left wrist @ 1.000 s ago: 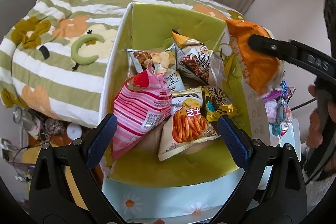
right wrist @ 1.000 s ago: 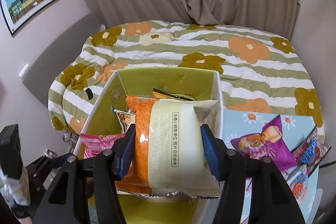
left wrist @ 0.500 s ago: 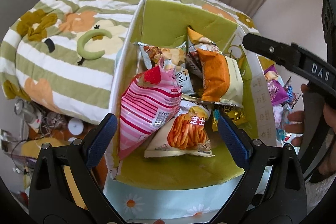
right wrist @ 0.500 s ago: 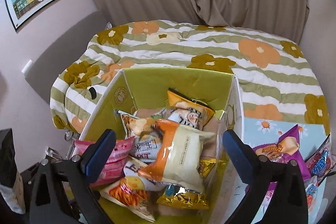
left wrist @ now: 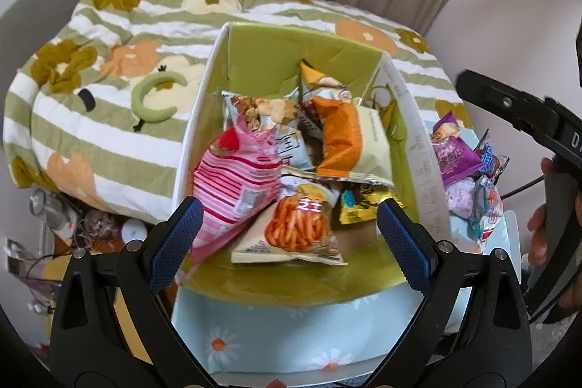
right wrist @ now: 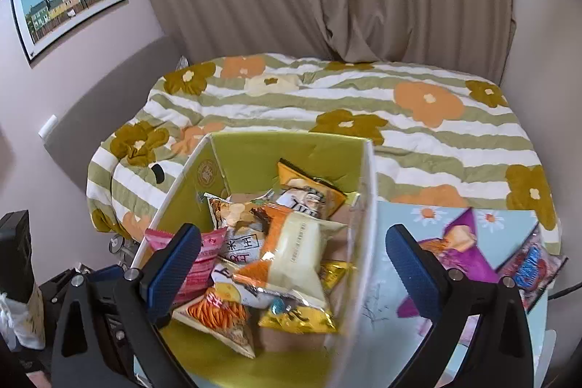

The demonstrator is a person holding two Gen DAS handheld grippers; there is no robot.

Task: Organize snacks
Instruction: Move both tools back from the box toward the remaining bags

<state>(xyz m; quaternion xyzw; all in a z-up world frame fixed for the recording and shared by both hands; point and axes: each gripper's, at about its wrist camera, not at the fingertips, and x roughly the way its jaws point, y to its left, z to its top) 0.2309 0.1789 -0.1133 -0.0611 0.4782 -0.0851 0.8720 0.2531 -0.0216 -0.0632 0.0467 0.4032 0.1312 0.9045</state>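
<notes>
A green-lined white box [left wrist: 276, 60] [right wrist: 283, 151] holds several snack bags. On top of them lies an orange and cream bag [left wrist: 349, 144] [right wrist: 294, 250], beside a pink striped bag [left wrist: 232, 184] [right wrist: 203, 257] and a carrot-stick bag [left wrist: 298, 228] [right wrist: 218, 311]. My left gripper [left wrist: 287, 242] hangs open above the box's near end, nothing between its fingers. My right gripper [right wrist: 294, 271] is open too, over the box's right wall, with the orange bag lying free below it. More bags, one purple [left wrist: 454, 151] [right wrist: 458, 250], lie right of the box.
The box stands on a pale blue daisy-print surface [left wrist: 254, 340] [right wrist: 400, 279]. Behind it spreads a striped flower quilt [left wrist: 120, 35] [right wrist: 418, 119] with curtains beyond. The person's hand [left wrist: 542, 228] grips the right tool at the left wrist view's right edge. Clutter lies low on the left.
My right gripper opened and let go of the orange and cream bag, which dropped onto the snacks in the box. Both grippers then drew back and up a little.
</notes>
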